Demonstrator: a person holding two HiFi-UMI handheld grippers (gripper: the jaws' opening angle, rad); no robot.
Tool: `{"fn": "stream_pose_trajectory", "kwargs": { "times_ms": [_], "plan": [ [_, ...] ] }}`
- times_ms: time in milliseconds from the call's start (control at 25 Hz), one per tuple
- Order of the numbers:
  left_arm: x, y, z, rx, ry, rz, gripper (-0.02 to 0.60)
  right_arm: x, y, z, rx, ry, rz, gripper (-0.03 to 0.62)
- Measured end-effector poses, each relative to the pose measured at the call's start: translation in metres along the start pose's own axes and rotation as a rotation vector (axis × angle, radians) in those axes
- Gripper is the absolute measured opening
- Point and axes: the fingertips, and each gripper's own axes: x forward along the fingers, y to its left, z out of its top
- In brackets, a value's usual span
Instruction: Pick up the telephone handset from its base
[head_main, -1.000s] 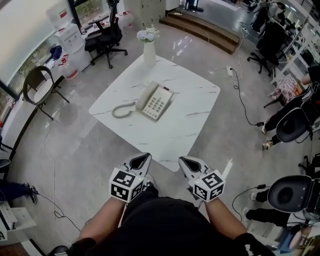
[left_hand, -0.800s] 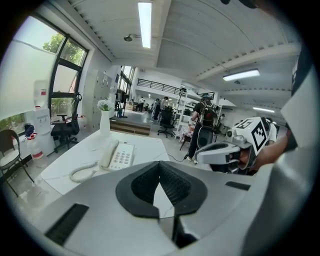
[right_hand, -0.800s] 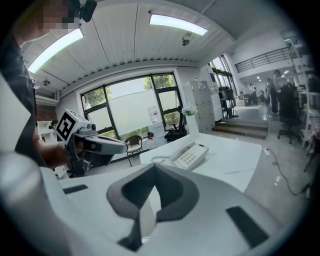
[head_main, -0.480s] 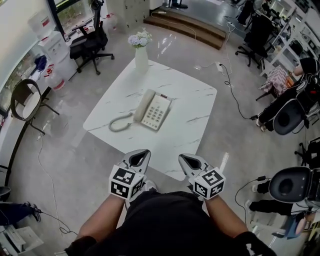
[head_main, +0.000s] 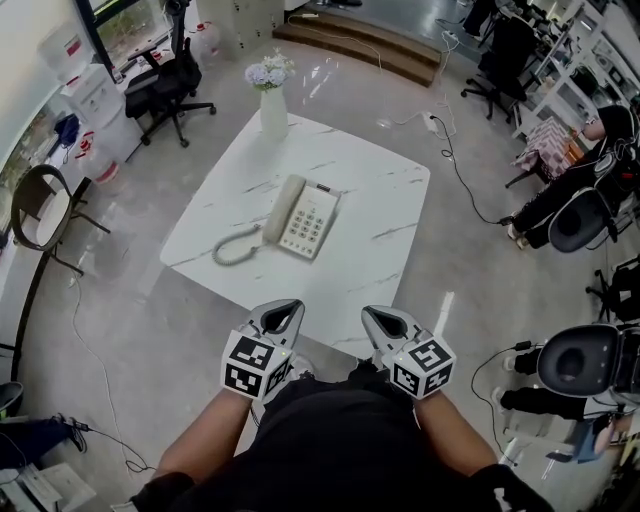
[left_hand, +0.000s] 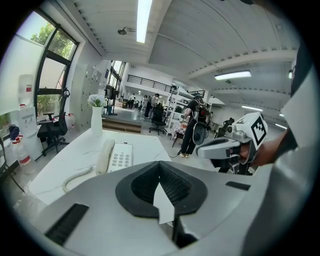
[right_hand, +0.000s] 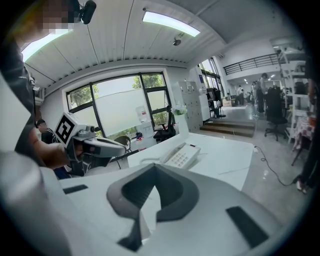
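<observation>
A cream telephone (head_main: 308, 221) sits mid-table on the white marble table (head_main: 380, 195). Its handset (head_main: 282, 209) lies in the cradle along the base's left side, and a coiled cord (head_main: 234, 249) loops off to the left. My left gripper (head_main: 283, 317) and right gripper (head_main: 384, 322) hover side by side at the table's near edge, well short of the phone. Both are shut and hold nothing. The left gripper view shows the handset (left_hand: 104, 155) beyond my shut jaws and the right gripper (left_hand: 216, 148) beside them. The right gripper view shows the phone (right_hand: 180, 155) and the left gripper (right_hand: 102, 145).
A white vase of flowers (head_main: 272, 98) stands at the table's far corner. Office chairs (head_main: 165, 80) stand behind it, and a black chair (head_main: 36, 215) stands at the left. Round black stools (head_main: 585, 362) are at the right. Cables (head_main: 455, 160) trail across the glossy floor.
The person has stepped closer, so the table and phone sit slightly lower and nearer in the head view. Both grippers keep their side-by-side pose with jaws shut.
</observation>
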Motion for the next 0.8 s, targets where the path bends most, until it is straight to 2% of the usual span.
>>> {"fn": "stream_pose_trajectory", "kwargs": {
  "times_ms": [240,800],
  "plan": [
    [0.006,0.001,0.004,-0.006,-0.008,0.032,0.000,0.002,-0.009,0.007,-0.014,-0.010,0.022,0.002],
    [0.025,-0.004,0.025,-0.072,-0.051,0.179,0.000,0.013,-0.042,0.040,-0.108,0.001,0.172,0.002]
  ]
}}
